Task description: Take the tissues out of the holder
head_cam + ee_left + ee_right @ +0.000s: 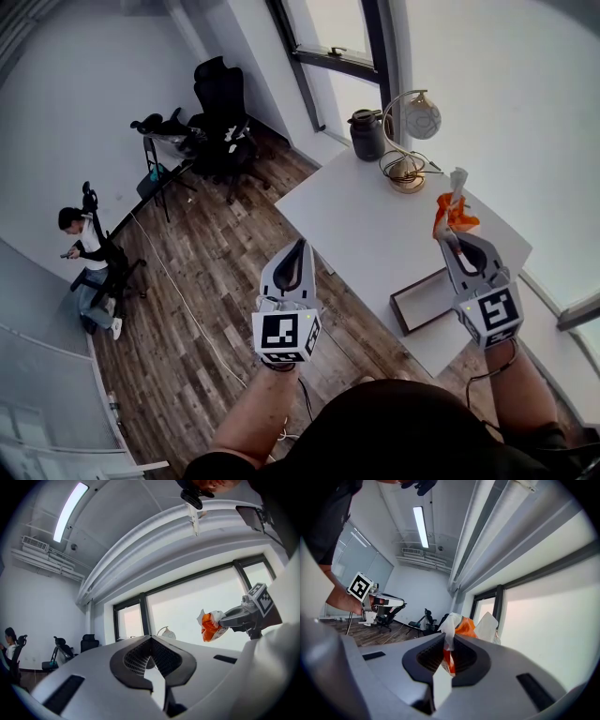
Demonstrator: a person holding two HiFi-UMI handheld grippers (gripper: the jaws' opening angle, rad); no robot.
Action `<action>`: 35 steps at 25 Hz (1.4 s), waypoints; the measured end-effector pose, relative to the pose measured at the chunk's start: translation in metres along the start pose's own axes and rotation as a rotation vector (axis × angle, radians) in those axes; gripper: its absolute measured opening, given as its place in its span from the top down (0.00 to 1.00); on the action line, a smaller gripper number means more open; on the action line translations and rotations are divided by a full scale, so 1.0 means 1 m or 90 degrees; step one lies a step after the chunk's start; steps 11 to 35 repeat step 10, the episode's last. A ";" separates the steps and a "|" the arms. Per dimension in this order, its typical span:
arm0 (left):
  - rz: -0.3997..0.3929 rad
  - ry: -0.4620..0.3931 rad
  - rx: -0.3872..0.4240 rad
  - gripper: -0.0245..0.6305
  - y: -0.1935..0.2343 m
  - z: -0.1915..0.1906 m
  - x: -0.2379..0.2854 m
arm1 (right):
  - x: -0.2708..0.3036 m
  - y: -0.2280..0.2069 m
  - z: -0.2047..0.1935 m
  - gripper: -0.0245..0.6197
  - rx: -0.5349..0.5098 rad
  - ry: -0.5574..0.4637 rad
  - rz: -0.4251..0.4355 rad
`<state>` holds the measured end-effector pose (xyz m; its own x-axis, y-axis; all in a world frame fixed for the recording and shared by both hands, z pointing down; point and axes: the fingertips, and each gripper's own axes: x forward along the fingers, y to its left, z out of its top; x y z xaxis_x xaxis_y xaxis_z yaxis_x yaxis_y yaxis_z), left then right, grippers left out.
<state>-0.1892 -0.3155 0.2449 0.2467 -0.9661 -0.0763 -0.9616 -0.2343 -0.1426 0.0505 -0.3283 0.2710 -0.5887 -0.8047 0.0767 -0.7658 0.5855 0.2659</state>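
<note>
My right gripper [449, 234] is raised above the white table [366, 225] and is shut on an orange and white tissue packet [455, 212]. The right gripper view shows the packet [461, 626] pinched between the jaws and sticking out past them. A dark-framed shallow holder [397, 311] lies on the table just below and left of that gripper. My left gripper [299, 246] hangs over the floor off the table's left edge, shut with nothing in it. From the left gripper view, the packet [209, 625] is seen in the right gripper [228, 618], up against the window.
A gold lamp with a globe shade [410, 141] and a dark jug [367, 134] stand at the table's far end. Black office chairs [220, 103] and a seated person [89, 248] are across the wooden floor. A cable [178, 291] runs over the floor.
</note>
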 end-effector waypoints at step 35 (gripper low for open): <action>-0.007 0.009 -0.006 0.96 -0.010 -0.009 0.012 | 0.006 -0.014 -0.008 0.92 -0.001 0.012 -0.004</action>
